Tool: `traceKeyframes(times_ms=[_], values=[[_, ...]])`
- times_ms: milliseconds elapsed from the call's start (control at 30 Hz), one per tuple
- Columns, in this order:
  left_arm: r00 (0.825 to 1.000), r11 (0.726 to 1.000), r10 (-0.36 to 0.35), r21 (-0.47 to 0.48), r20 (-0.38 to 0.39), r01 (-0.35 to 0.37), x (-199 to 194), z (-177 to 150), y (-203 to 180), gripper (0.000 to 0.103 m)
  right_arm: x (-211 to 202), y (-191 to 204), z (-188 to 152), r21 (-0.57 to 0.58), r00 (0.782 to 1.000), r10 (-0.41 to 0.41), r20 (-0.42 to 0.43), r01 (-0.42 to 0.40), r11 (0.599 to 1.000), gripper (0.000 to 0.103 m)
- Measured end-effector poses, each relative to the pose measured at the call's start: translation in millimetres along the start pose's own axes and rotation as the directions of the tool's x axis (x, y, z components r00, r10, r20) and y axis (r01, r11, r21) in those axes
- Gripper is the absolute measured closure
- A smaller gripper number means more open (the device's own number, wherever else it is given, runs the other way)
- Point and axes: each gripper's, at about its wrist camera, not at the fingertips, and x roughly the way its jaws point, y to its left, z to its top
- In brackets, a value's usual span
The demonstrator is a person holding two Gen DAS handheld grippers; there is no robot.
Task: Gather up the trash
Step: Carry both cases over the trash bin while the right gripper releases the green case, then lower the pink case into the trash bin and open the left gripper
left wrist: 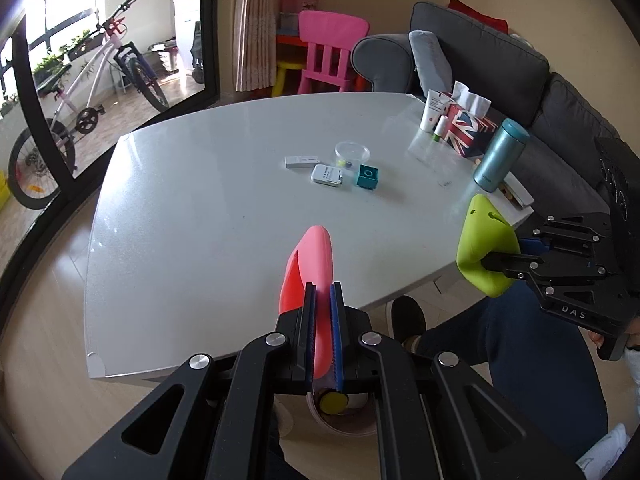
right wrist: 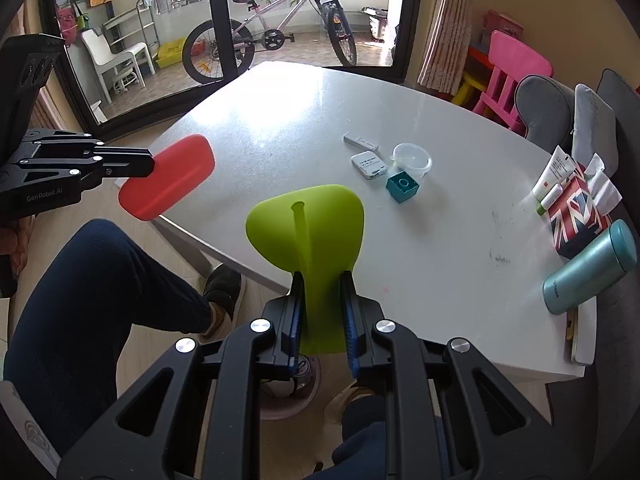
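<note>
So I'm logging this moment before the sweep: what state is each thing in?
Left gripper: shut on red scraper.
Right gripper: shut on green dustpan.
Clear tub: open, upright.
Teal flask: capped, standing.
Tissue box: tissue sticking out.

A white table (left wrist: 192,216) with a glossy top fills the middle of both views. Near its centre in the left wrist view lie a flat white stick-shaped box (left wrist: 303,161), a small white rounded case (left wrist: 327,175), a clear plastic bowl (left wrist: 352,151) and a teal cube-shaped box (left wrist: 368,178), all close together. At the upper right of that frame stand a white tube (left wrist: 433,110), a smaller white bottle with a green cap (left wrist: 440,128) and a Union Jack tissue box (left wrist: 469,131), side by side. Just below them, at the right edge, stands a teal flask (left wrist: 500,155), with a flat white case (left wrist: 518,196) beside it.
</note>
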Motion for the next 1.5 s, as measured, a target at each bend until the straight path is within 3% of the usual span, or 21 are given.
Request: traceKeyframes(times_ms=[233,333,367,400,467,533,600,733,1500], values=[[1.000,1.000,-0.023,-0.003,-0.006,0.023,-15.9,-26.6,-11.8,0.096,-2.7,27.8,-32.3,-0.017,0.996,0.063,-0.070,-0.064,0.998,0.085],[0.999,0.999,-0.037,-0.015,-0.013,0.037,-17.2,-31.4,-12.3,0.096,0.3,34.3,-39.3,-0.014,0.993,0.086,-0.086,-0.088,0.996,0.080],[0.999,0.999,-0.044,-0.019,-0.014,0.043,-17.8,-32.0,-11.7,0.096,0.9,35.4,-40.2,-0.012,0.992,0.092,-0.088,-0.094,0.996,0.072],[0.999,0.998,-0.051,-0.022,-0.017,0.051,-18.1,-32.7,-11.7,0.096,1.8,35.3,-39.9,-0.010,0.991,0.106,-0.088,-0.107,0.994,0.058],[0.998,0.998,-0.057,-0.020,-0.017,0.057,-19.1,-32.3,-11.7,0.096,0.3,38.7,-39.8,-0.017,0.990,0.116,-0.078,-0.118,0.993,0.046],[0.998,0.998,-0.061,-0.019,-0.018,0.061,-19.3,-32.0,-12.5,0.096,0.0,39.6,-38.5,-0.022,0.993,0.093,-0.076,-0.095,0.995,0.045],[0.997,0.997,-0.071,-0.018,-0.021,0.071,-19.0,-32.4,-14.7,0.096,0.7,36.1,-37.7,-0.002,0.992,0.096,-0.080,-0.096,0.995,0.029],[0.996,0.996,-0.086,-0.008,-0.037,0.086,-17.0,-35.8,-17.7,0.096,-3.5,28.2,-37.1,0.029,0.994,0.084,-0.063,-0.083,0.996,0.015],[0.973,0.980,-0.185,0.055,-0.135,0.194,-3.2,-48.8,-47.3,0.092,-22.0,-3.3,-32.2,0.107,0.999,0.034,-0.018,-0.031,0.994,0.012]])
